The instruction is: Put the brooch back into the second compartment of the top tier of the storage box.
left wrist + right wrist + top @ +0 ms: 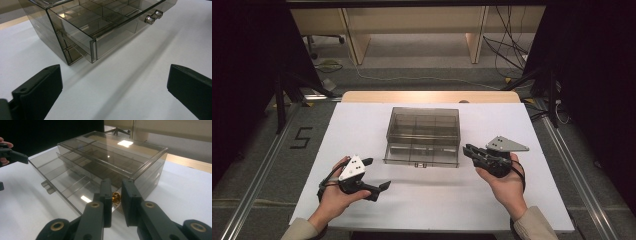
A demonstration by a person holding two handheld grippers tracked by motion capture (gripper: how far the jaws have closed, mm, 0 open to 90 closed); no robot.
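Observation:
A smoky clear plastic organiser box [424,125] stands mid-table with its divided drawer [421,154] pulled out toward me; the drawer handle [153,16] faces front. My left gripper [379,172] rests at the drawer's front left, open, its jaws wide apart over bare table [114,72]. My right gripper [467,149] sits at the drawer's front right corner. In the right gripper view its jaws [116,182] stand close together with a small gold-coloured piece [115,197] in the narrow gap between them. The box [112,160] lies just beyond the tips.
A white sheet [362,125] covers the table, with a wooden strip [432,96] along the far edge. Metal rails run down both sides on the floor, and a "5" [301,137] is marked at the left. Desks and cables stand beyond.

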